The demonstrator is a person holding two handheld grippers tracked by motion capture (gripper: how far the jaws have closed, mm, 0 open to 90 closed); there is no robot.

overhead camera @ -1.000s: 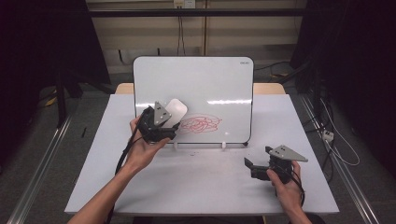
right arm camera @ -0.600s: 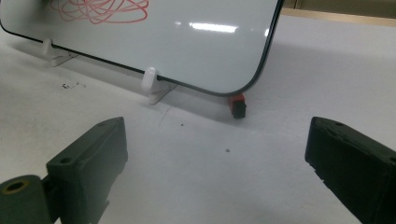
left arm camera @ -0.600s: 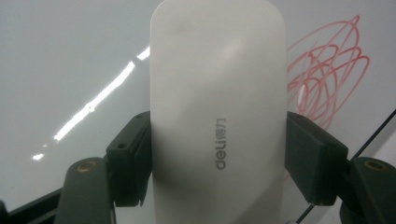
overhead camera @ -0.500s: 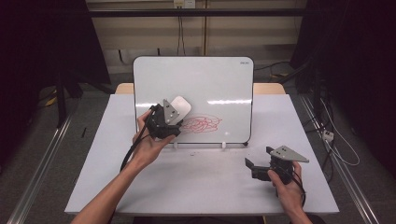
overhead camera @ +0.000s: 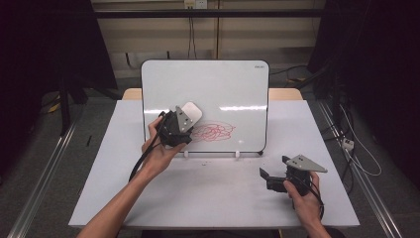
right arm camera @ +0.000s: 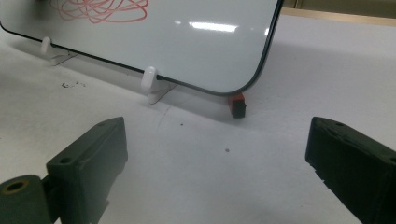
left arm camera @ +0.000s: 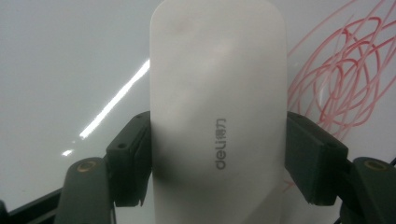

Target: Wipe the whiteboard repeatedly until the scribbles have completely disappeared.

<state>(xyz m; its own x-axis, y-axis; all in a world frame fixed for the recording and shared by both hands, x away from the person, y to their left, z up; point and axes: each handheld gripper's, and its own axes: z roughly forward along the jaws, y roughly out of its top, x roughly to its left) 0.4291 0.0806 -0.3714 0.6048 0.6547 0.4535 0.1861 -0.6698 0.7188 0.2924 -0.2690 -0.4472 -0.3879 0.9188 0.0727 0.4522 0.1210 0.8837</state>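
We cannot see where the eraser (left arm camera: pixel 217 116) meets the whiteboard (overhead camera: pixel 218 89): in the left gripper view its pale body covers the middle of the frame, its far rounded end runs past the top edge, and its near end drops out at the bottom. In the high view the grey plate of the left gripper (overhead camera: pixel 184 119) overlaps part of the eraser (overhead camera: pixel 192 112), so whether its face presses on the board or hangs just off it we cannot tell. The red scribble (overhead camera: pixel 214 132) is cut by the right edge in the left gripper view, and in the right gripper view its top is lost above the frame.

The eraser's long axis runs along the line of the left gripper's jaws, pointing away from the hand toward the board; in the high view it tilts up and to the right. Its printed brand name reads along that same axis. It sits over the board's lower left part, just left of the scribble.

The left gripper's 2 jaws clamp the eraser by its long sides. The right gripper (overhead camera: pixel 277 178) rests low over the table (overhead camera: pixel 218 198) (near its front right part), its 2 jaws spread wide with nothing between them, facing a small red and black object (right arm camera: pixel 237 105) at the board's corner.
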